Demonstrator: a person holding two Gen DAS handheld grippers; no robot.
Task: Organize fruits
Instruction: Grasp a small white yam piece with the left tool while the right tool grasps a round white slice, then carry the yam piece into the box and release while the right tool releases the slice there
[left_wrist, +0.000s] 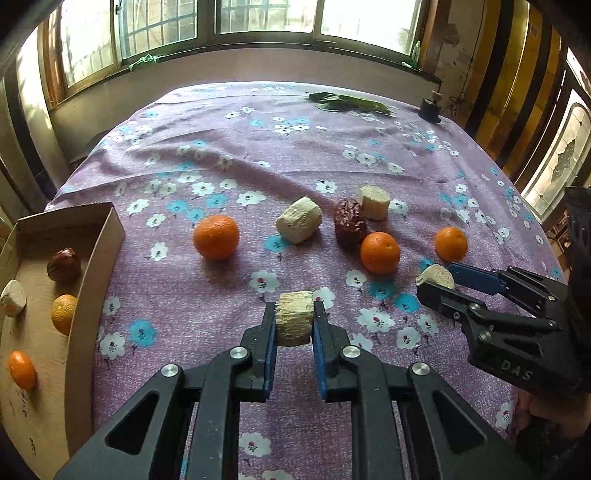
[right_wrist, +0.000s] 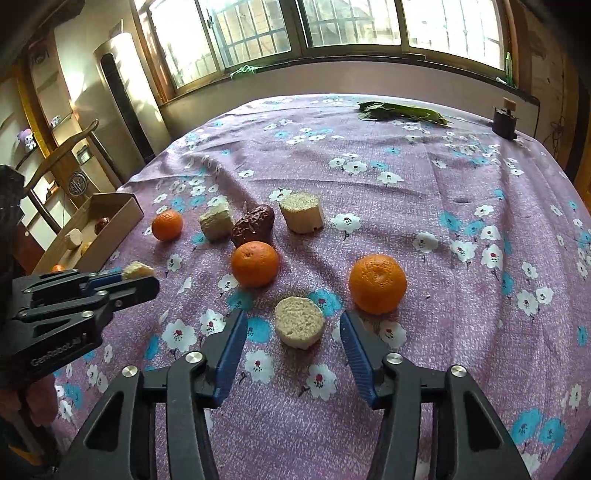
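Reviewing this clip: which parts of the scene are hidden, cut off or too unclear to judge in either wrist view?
- Cardboard box, left wrist view: its left side runs off the frame edge, so its full contents are unknown.
- Same box, right wrist view: the left gripper covers its near end.
- Right gripper, left wrist view: one finger hides part of the pale chunk, so contact is unclear.
- Dark object at the table's far corner: too small to identify.

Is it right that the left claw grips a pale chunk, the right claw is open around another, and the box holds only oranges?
Not quite. The left wrist view shows the box also holds a red date and a pale piece beside two oranges. The rest stands: left claw grips a chunk; right claw open around another.
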